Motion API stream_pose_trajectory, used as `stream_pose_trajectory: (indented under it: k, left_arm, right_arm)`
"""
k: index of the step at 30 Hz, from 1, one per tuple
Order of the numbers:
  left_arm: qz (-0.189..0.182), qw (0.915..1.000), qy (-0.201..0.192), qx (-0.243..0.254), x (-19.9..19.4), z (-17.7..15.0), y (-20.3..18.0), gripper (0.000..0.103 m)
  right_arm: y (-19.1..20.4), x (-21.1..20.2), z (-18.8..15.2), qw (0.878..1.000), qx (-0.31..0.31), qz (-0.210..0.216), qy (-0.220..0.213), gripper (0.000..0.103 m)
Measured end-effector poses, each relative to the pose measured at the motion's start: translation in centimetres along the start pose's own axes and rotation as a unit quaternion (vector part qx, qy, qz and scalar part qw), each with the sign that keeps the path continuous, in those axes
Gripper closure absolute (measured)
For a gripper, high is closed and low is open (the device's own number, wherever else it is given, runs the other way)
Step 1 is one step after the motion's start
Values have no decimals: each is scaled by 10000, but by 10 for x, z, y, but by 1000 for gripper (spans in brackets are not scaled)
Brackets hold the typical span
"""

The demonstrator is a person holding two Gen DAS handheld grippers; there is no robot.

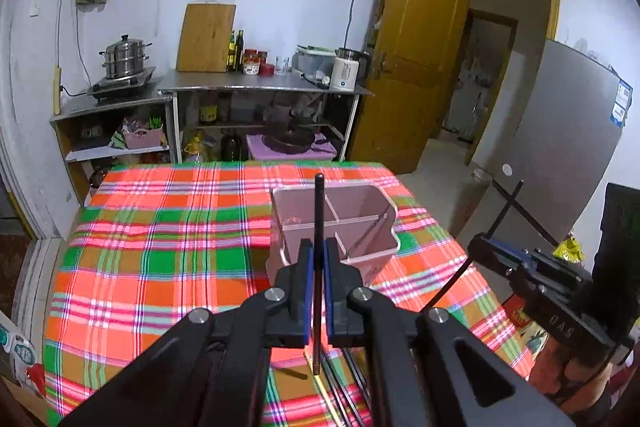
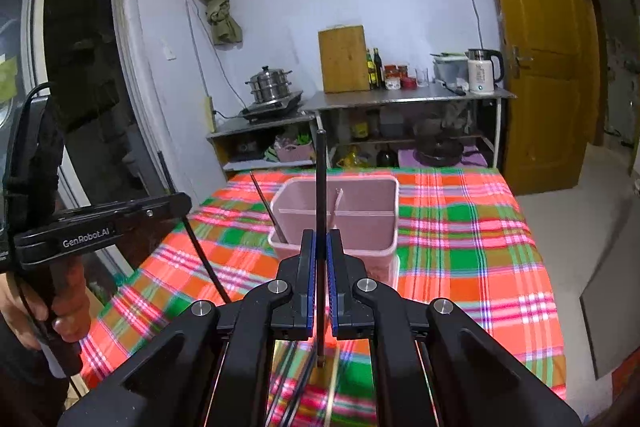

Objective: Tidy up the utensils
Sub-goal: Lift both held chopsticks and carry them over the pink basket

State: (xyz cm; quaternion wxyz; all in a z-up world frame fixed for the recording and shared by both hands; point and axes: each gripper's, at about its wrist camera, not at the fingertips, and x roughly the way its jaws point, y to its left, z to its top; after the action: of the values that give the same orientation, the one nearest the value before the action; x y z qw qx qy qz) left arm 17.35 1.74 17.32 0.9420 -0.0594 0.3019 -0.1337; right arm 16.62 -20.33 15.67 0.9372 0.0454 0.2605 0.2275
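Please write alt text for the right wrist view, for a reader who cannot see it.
The right gripper, jaws shut on a dark chopstick, points at a pink divided utensil holder on a plaid tablecloth. The left gripper is at left.

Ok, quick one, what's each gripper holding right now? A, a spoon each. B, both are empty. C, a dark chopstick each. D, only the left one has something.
C: the left gripper and the right gripper are each shut on a dark chopstick near the pink utensil holder.
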Motion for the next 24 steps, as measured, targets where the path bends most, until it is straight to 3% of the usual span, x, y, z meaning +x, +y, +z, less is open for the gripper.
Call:
stream_pose_trajectory:
  k: [16,24]
  left_arm:
    - [-121,9974,-687,-189,-4,85,5,98]
    - [-159,9971,-692,-259,20,87,12,98]
  right_arm:
    - [7,12,76,9968,136,187,-766,98]
    - [1,34,82,9964,238,133,-808,98]
